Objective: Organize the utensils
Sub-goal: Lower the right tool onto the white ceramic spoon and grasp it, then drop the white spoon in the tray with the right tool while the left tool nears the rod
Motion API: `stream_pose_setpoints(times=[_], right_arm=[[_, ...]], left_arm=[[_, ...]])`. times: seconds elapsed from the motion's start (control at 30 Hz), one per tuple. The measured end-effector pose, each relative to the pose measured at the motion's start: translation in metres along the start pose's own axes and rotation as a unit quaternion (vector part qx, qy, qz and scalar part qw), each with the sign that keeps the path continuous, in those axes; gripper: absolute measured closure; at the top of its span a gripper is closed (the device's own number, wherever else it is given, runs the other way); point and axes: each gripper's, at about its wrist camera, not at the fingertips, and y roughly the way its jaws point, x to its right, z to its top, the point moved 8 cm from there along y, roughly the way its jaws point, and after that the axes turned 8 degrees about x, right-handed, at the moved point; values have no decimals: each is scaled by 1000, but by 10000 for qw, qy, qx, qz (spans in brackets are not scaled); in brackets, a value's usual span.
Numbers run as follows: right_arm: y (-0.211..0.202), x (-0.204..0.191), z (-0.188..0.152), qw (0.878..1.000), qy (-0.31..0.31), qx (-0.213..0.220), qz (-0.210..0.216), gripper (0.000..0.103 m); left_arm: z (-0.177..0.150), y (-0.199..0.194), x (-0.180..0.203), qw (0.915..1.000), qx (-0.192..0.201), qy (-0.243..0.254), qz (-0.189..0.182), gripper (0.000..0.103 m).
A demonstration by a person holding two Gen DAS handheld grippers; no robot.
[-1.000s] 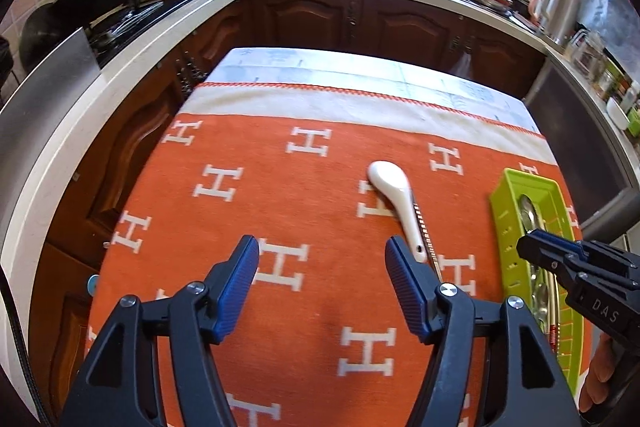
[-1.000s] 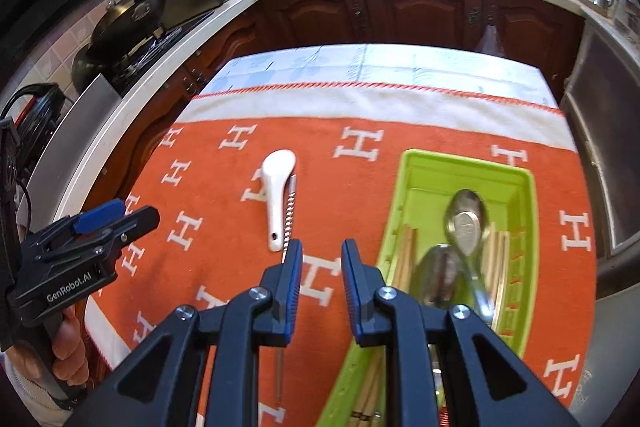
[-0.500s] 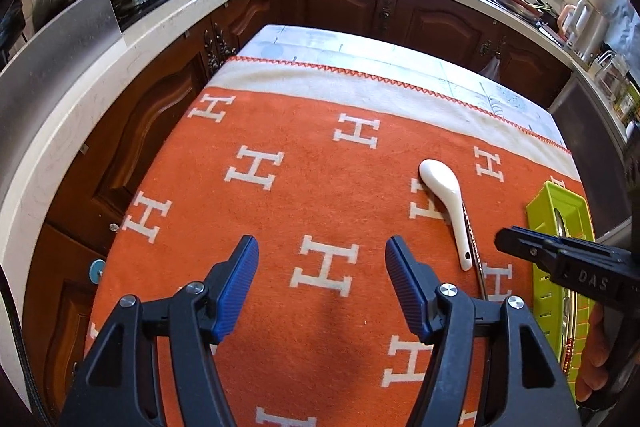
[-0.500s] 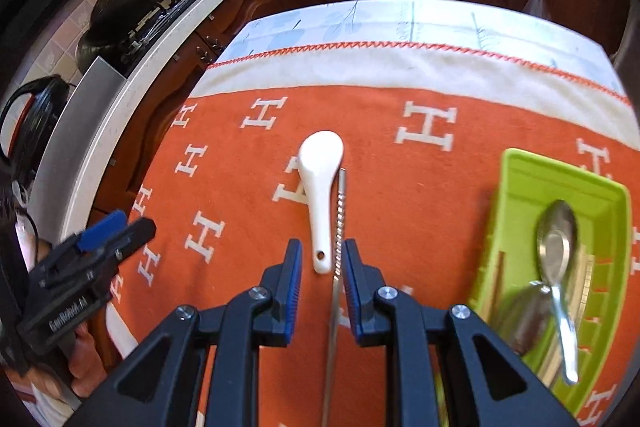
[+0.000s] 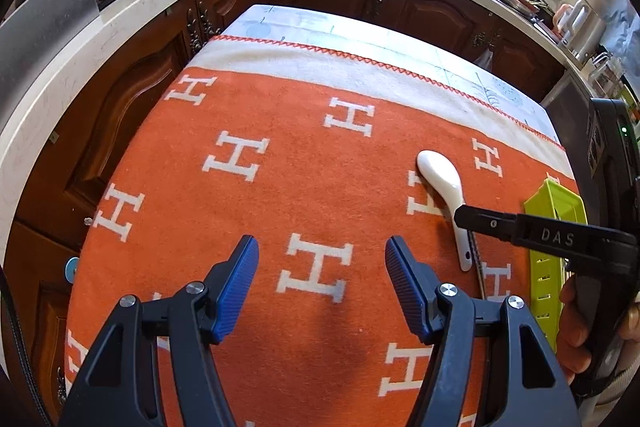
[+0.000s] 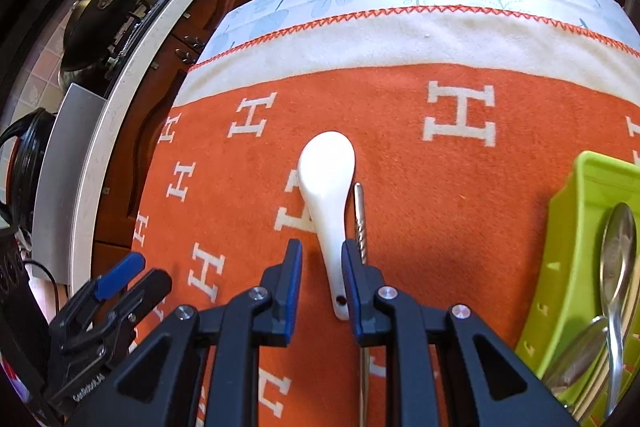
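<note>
A white ceramic spoon lies on the orange cloth, bowl pointing away, with a thin metal rod close along its right side. My right gripper is low over the spoon's handle. Its jaws stand a little apart; the handle sits between them, against the right finger, with a gap on the left. The left gripper hangs open above bare cloth, nothing between its fingers, left of the spoon. A lime-green tray at the right holds metal spoons and chopsticks.
The orange cloth with white H marks covers a small table. Dark wooden cabinets and a pale counter curve around its left and far sides. A pan sits on the stove at the left. A hand holds the right gripper's handle.
The right gripper has moved left from in front of the green tray and come down over the white spoon's handle. The left gripper has sunk and shifted left over the cloth, still open.
</note>
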Motion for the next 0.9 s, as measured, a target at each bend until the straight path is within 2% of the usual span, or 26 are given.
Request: stream_pose_setpoints(times=[0.17,0.33,0.53,0.6,0.67,0.9], right_arm=[[12,3,2,9999,79,-78,-44,82],[15,-2,8,10000,-29,22,-21,82],[16,-13,8,9988,-466,38,-109,82],[15,-18,9,9972,-699,155,-219,83],[15,-23,9,9949,-918,233,-350,89],[14,-32,6,9873,-1362,524,-631,91]], left_arm=[[-1,3,-12,9999,-48,-125,-26,39],[-3,8,-18,9997,-126,-197,-70,39],[-4,10,-21,9997,-145,-186,-72,39],[-4,10,-21,9997,-148,-191,-76,39],[-4,11,-21,9996,-162,-196,-84,39],[-7,12,-17,9996,-213,-155,-105,39]])
